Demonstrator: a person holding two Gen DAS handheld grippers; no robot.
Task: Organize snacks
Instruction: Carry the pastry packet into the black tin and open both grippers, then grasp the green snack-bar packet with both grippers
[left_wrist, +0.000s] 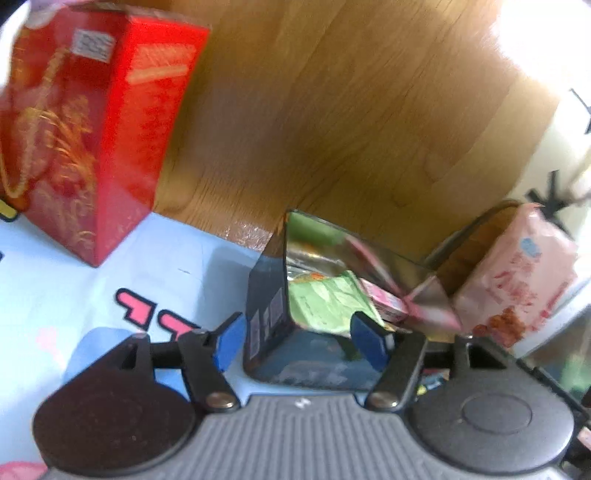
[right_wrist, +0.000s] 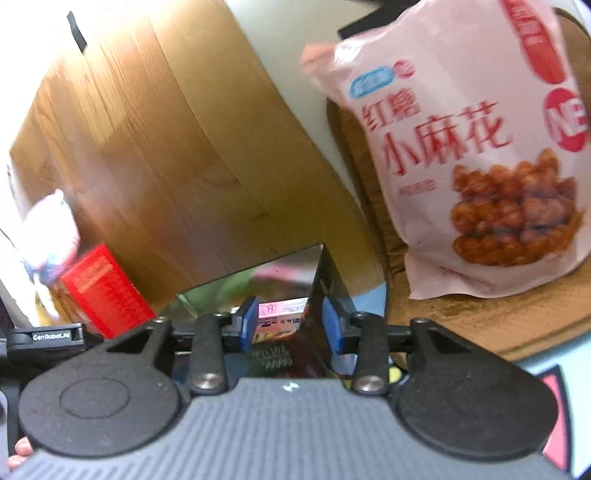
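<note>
Already a green packet (left_wrist: 325, 302) and a pink one (left_wrist: 388, 301) lie inside the open foil-lined box (left_wrist: 266, 325); the pink snack bag (right_wrist: 480, 166) at two o'clock waits outside. Left gripper (left_wrist: 301, 341) straddles the box's corner, jaws apart. Right gripper (right_wrist: 290, 325) straddles its right wall; contact unclear. Both point downward.
</note>
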